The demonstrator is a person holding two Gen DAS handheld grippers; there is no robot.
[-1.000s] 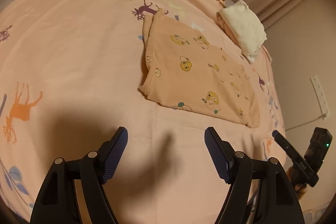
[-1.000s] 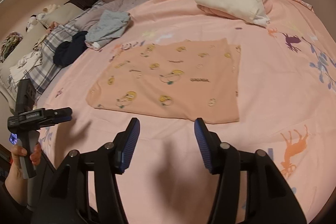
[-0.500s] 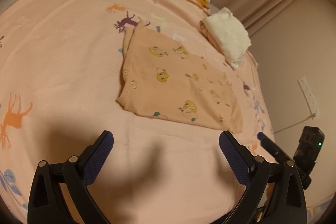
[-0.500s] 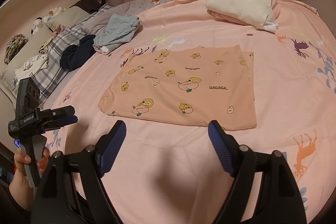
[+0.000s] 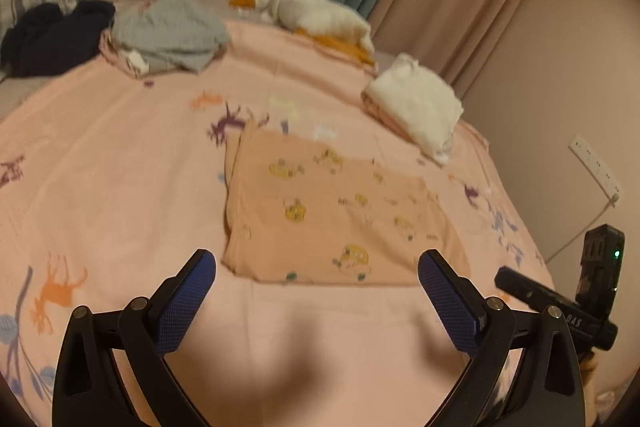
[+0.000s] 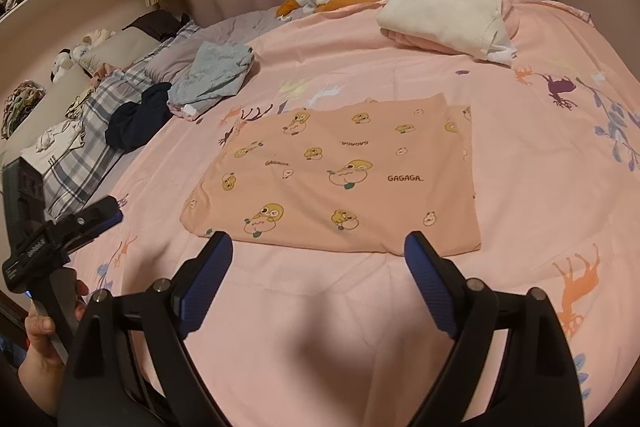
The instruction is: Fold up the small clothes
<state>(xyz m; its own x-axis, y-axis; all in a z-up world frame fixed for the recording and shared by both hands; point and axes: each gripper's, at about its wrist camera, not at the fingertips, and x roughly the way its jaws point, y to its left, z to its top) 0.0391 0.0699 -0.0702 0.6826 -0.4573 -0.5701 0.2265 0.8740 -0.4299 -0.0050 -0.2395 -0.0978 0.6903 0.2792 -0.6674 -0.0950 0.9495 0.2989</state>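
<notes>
Two grippers hovering over the pink bedsheet [image 6: 520, 187], both angling downward toward the folded peach garment [image 6: 340, 179] lying flat at frame centre. Left gripper [image 5: 316, 279] standing wide apart, gripping nothing. Right gripper [image 6: 318, 251] widening, nothing between its pads. Gripping the left handle, a hand [image 6: 40, 347] showing at lower left.

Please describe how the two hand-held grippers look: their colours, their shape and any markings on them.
Both are alike. The left gripper and the right gripper each have two black, angular linkage arms with round silver rivets at the joints. The fingers carry dark blue pads with a fine grid texture. From the side, each shows a black block-shaped body on a handle; the right one has white lettering and a small green light.
</notes>
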